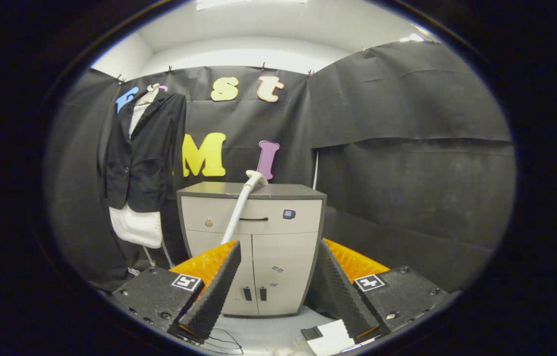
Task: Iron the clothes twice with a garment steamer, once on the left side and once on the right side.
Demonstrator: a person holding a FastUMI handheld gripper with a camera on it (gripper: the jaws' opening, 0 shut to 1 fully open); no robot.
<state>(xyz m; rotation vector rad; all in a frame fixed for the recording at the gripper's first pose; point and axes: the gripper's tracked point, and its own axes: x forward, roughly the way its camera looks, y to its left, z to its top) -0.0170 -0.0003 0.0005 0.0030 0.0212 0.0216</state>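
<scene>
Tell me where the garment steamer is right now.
In the gripper view, the garment steamer leans against the cabinet front, beyond the open gripper, with the jacket hanging to its left.

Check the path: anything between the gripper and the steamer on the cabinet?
Nothing visible. The open gripper grips nothing; the steamer leans on the cabinet just ahead of the fingers, the jacket hanging beside it.

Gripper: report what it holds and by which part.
Nothing held. The gripper is open, its fingers apart, with the steamer wand and cabinet beyond them.
</scene>
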